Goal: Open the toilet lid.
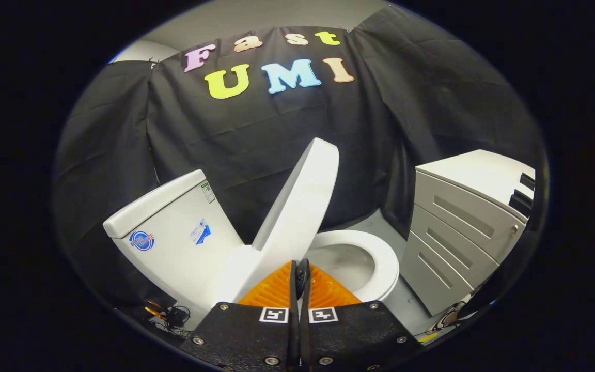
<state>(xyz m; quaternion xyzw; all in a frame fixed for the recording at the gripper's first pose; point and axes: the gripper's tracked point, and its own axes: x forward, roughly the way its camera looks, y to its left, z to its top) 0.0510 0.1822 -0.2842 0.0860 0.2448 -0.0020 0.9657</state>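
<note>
Tool (298, 268) fingers clenched together, holding nothing, just before the raised, tilted white toilet lid (300, 201).

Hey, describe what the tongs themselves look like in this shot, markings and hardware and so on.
The tongs have two ribbed, wedge-shaped fingers mounted on flat black plates. Each plate carries a small square black-and-white marker near the middle seam and several round silver screws along its edges. No cables or sleeves are visible.

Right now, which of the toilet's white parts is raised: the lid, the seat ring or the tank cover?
The lid: it stands tilted up just beyond the closed gripper. The seat ring and tank cover lie flat.
</note>
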